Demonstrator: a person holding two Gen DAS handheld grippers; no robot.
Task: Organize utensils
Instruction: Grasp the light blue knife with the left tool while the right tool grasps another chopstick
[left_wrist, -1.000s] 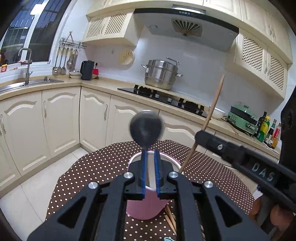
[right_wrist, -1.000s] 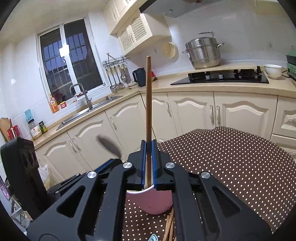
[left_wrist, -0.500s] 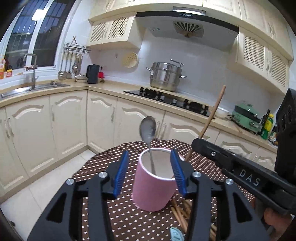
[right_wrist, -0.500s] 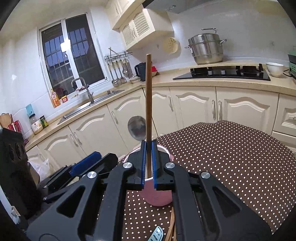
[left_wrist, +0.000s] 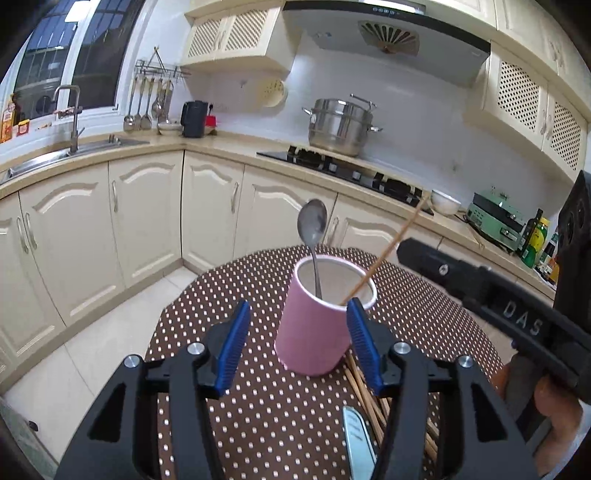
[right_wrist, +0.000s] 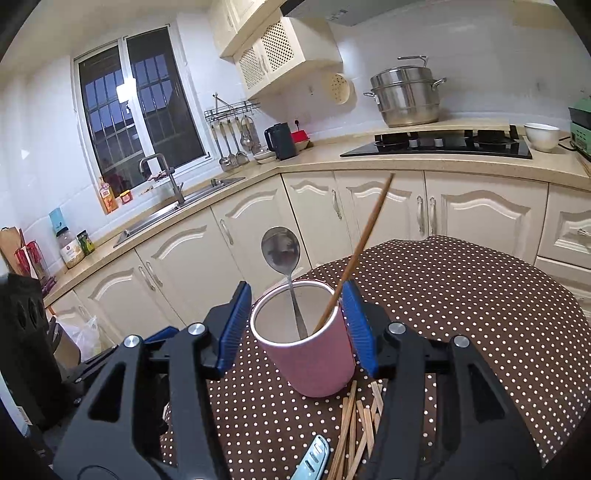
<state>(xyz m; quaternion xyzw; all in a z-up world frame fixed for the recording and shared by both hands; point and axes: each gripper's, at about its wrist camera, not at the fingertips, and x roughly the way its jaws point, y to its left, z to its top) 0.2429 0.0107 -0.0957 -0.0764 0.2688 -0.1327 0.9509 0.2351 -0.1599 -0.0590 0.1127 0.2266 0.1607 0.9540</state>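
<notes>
On the dotted table (left_wrist: 258, 406), both tools' jaws are opening beside the cup (left_wrist: 317, 325).

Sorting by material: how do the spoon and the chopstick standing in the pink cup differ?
The spoon is shiny metal with a broad oval bowl on top; the chopstick is plain, thin wood. The spoon stands nearly upright; the chopstick leans right against the rim. Both rest in the pink cup, held by neither tongs.

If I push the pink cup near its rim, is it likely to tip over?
Probably yes. The pink cup is tall and narrows toward its base, so a high push may tip it. The spoon and chopstick lean out well above the rim, raising the weight. The dotted cloth may grip the base rather than let it slide.
</notes>
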